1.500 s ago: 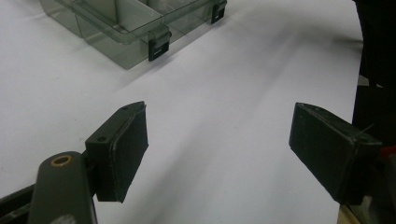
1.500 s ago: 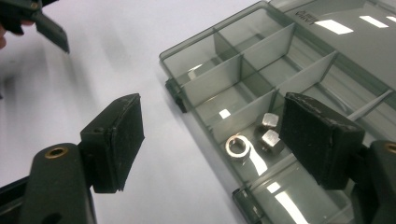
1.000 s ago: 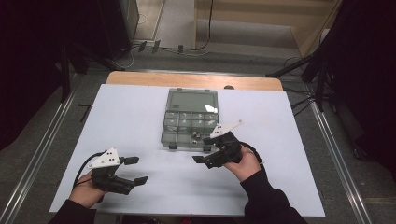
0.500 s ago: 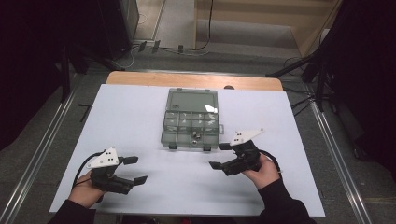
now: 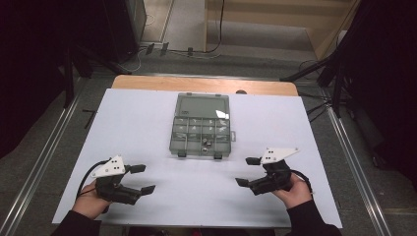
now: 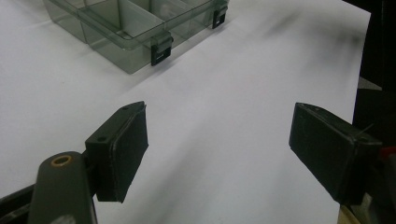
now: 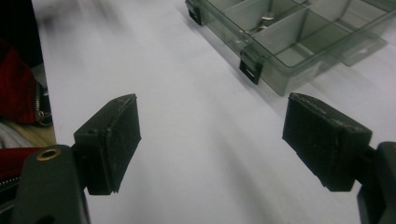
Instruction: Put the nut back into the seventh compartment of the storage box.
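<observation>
High view first: a clear smoky-grey compartment organizer box [image 5: 201, 125] sits in the middle of the white table sheet [image 5: 147, 118], lid flipped back toward the far edge, with two rows of little compartments facing up. A small dark metal part [image 5: 205, 144] lies in one of the near-row compartments; I can't tell what it is, too tiny. Two black latches [image 5: 181, 154] hang off the near wall of the box.

Left gripper [image 5: 139, 178] is down at the near-left corner of the sheet, held in the person's left hand [image 5: 91, 204], well apart from the box. Its jaws are spread wide with nothing between them. Left gripper view backs that up: both black pads [image 6: 128, 149] stand wide apart over bare white sheet, box corner [image 6: 135, 42] off at the upper left.

Right gripper [image 5: 247, 171] is at the near-right, in the right hand [image 5: 295, 189], just off the box's near-right corner but not touching it. Jaws wide too, holding nothing. In the right gripper view the pads [image 7: 119, 140] frame plain sheet, and the box [image 7: 289, 37] sits up ahead to the right, with a latch [image 7: 251, 70] on its wall and some small metal bits [image 7: 265, 21] in one compartment. Something red [image 7: 16, 79] shows at the left edge, past the sheet.
</observation>
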Demonstrator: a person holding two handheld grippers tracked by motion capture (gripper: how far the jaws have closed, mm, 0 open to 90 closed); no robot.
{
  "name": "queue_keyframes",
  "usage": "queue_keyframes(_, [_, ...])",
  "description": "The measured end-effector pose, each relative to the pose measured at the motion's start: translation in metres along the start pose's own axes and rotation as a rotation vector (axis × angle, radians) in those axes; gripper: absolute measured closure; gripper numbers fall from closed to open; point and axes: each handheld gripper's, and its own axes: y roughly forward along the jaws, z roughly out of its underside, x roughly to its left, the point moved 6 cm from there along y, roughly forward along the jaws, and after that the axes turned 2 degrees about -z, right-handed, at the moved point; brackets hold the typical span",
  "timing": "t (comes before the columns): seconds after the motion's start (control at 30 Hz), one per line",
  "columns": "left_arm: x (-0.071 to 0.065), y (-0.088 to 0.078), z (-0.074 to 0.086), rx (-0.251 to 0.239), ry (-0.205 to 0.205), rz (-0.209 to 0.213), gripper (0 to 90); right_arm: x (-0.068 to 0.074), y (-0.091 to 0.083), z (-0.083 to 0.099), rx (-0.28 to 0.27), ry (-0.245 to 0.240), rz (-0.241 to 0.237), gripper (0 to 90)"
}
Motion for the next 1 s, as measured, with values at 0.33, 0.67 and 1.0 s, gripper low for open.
queue_keyframes(0.33, [0.0,0.0,0.0,-0.001,0.001,-0.001,19.8,-0.013,-0.013,0.016,-0.005,0.029,0.015,20.1])
queue_keyframes(0.67, [-0.001,0.001,0.0,-0.001,0.0,0.0,19.8,-0.019,-0.014,0.019,-0.012,0.047,0.028,20.2])
queue_keyframes(1.0, [-0.001,0.001,0.0,-0.001,0.0,0.0,19.8,-0.019,-0.012,0.02,0.001,0.044,0.026,20.3])
